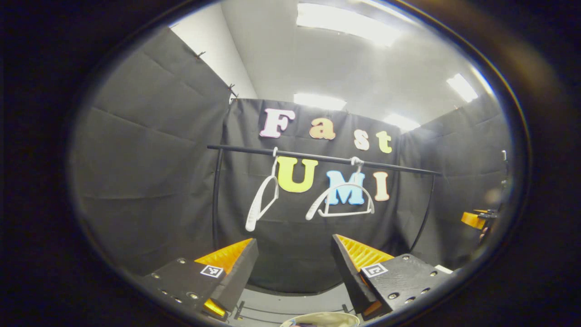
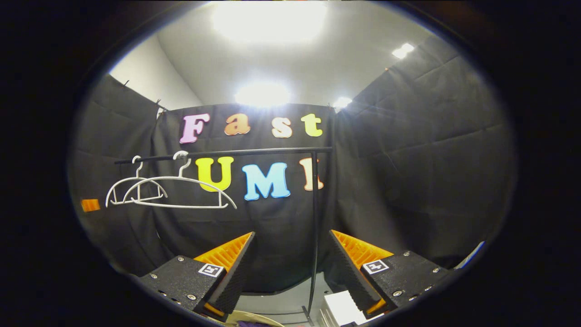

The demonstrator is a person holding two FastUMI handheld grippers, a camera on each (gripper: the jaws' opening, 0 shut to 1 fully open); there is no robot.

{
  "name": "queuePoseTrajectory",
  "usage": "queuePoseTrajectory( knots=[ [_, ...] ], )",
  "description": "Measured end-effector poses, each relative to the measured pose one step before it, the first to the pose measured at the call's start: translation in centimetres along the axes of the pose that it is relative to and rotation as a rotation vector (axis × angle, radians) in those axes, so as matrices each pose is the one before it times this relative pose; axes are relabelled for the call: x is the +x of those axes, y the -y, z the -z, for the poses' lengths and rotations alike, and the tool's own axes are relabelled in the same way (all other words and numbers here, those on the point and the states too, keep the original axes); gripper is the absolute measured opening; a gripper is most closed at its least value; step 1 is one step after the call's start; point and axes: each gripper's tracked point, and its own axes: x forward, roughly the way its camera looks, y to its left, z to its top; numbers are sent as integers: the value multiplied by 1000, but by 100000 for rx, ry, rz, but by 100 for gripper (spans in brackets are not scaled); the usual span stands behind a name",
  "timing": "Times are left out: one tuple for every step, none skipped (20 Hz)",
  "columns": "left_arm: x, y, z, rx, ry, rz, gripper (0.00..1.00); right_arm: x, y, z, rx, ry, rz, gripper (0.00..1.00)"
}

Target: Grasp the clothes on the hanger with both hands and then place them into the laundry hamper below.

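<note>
Two bare white hangers hang side by side on a black rail across the booth's back wall, and the pale rim of the laundry hamper shows at the bottom edge, below the rail. The left gripper faces the rail with its fingers spread wide, gripping nothing. In the right gripper view, the right gripper likewise has its fingers apart and empty, with the hangers up to its left.
</note>
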Motion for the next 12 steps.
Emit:
queuePoseTrajectory(
  knots=[
    [-8, 200, 91, 291, -553, 692, 97, 138, -520, -61, -4533, 277, -3103, 91],
    [-89, 214, -200, -117, 233, 633, 97, 90, -241, -247, -3256, -82, -1193, 92],
    [-253, 18, -404, -255, 979, 317, 97, 182, -131, -273, -1928, 878, -978, 92],
    [-65, 117, -320, -376, 729, 212, 97, -6, -348, -386, -209, 779, -426, 92],
    [-128, 95, -52, -385, 483, 375, 97, -17, -98, -213, 1522, 316, 405, 95],
    [2, 210, -48, 3, 465, 353, 93, -11, -309, -206, 2763, 334, 363, 96],
    [-27, 86, -84, 390, 737, -111, 89, 35, -129, -72, 2566, -298, 760, 96],
    [18, 123, -225, 605, 762, 299, 89, 119, 143, 199, 1589, -891, 1177, 96],
    [3, 249, 33, 583, 244, 763, 89, 54, 347, 119, 1094, -1122, 1488, 96],
    [150, 323, -94, 518, 316, 757, 93, 151, 248, 100, 1262, -1190, 1455, 96],
    [6, 432, 0, 258, 290, 845, 97, 31, 207, -155, 1254, -666, 628, 95],
    [109, 654, 138, -127, -195, 1190, 97, 19, 131, -264, 1069, -181, 457, 95]
  ],
)
